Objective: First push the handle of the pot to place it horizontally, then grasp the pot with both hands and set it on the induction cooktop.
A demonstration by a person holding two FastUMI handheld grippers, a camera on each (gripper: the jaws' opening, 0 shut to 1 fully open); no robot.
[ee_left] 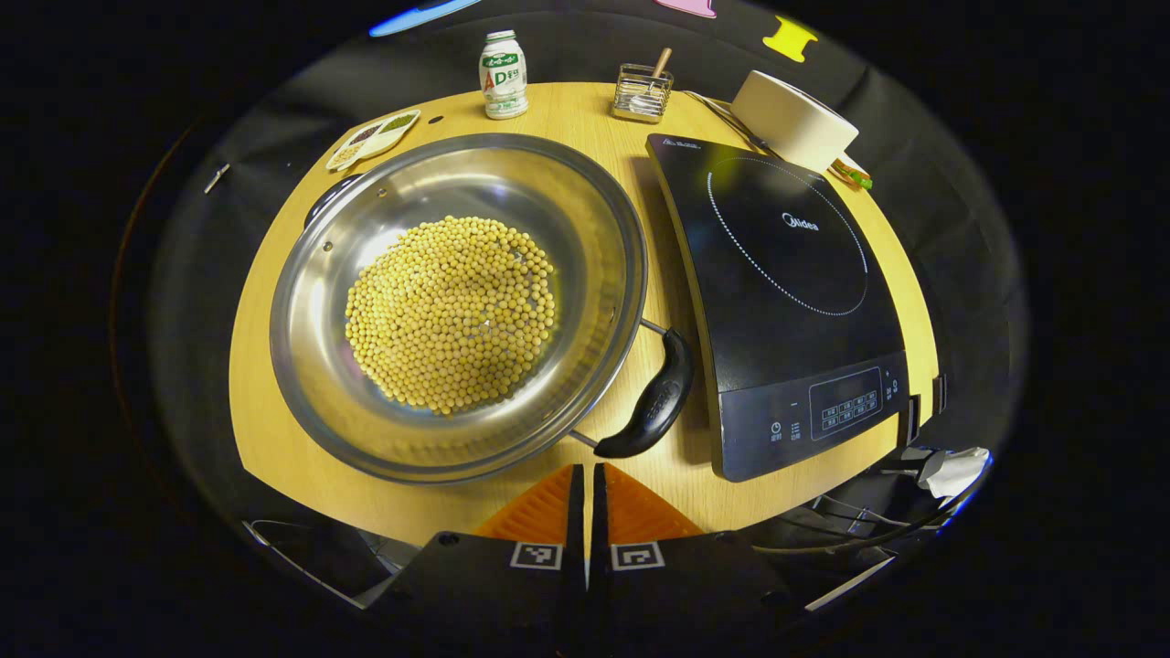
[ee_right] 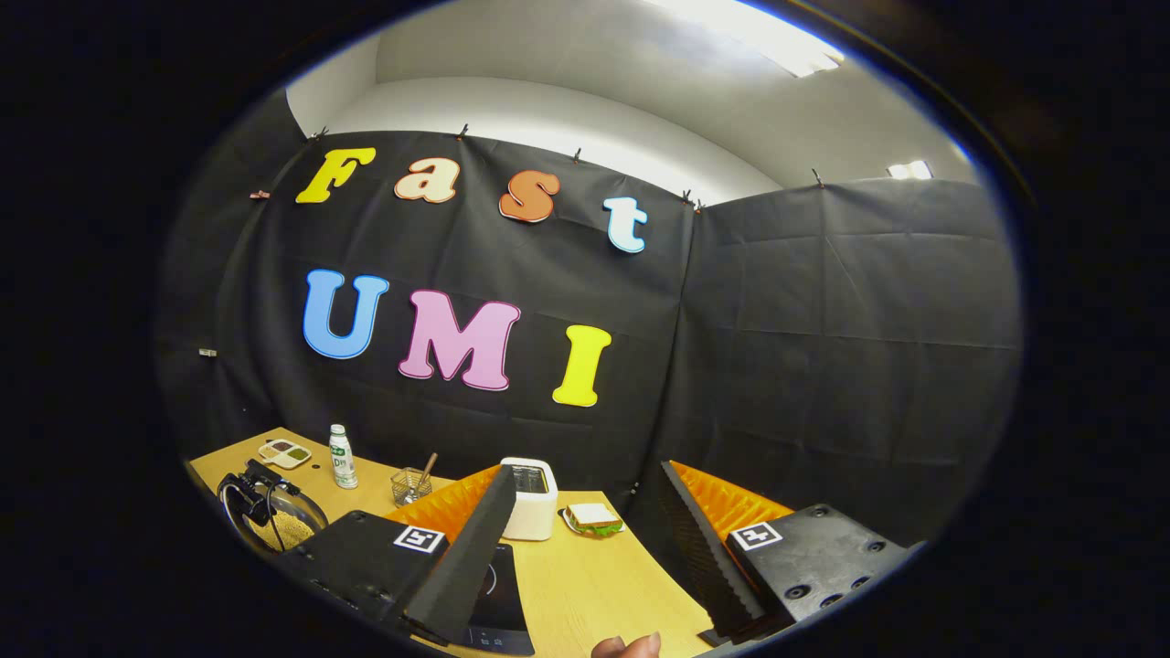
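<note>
Hovering low over the near edge of the round light-wood desk (ee_left: 274,439), the left gripper (ee_left: 586,498) is pointing straight at the curved black handle (ee_left: 651,397) of the wide stainless-steel pot (ee_left: 457,306), which is sitting on the desk with a heap of yellow soybeans (ee_left: 450,313) in its bowl. The orange ribbed fingers (ee_left: 535,514) of that gripper are lying pressed together with only a hairline slit between them, holding nothing, so they are forming a blunt tip suited to pushing.

The relation that matters: the handle is lying just ahead of the fingertips and slightly to their right, close but apart from them. Its long axis is running diagonally in the left gripper view, from lower left up to upper right, tucked between the pot's rim and the black glass induction cooktop (ee_left: 786,302), which is sitting just beside the pot on the right. A second dark handle (ee_left: 327,199) is peeking out at the pot's far left rim.

The right gripper (ee_right: 585,539) is riding high and tilted up towards the booth wall, its fingers spread wide and empty, well apart from the pot, whose rim is showing at the lower left of the right gripper view. The left gripper is judged the nearer one for the push; swinging the handle should call for a sideways nudge.
</note>
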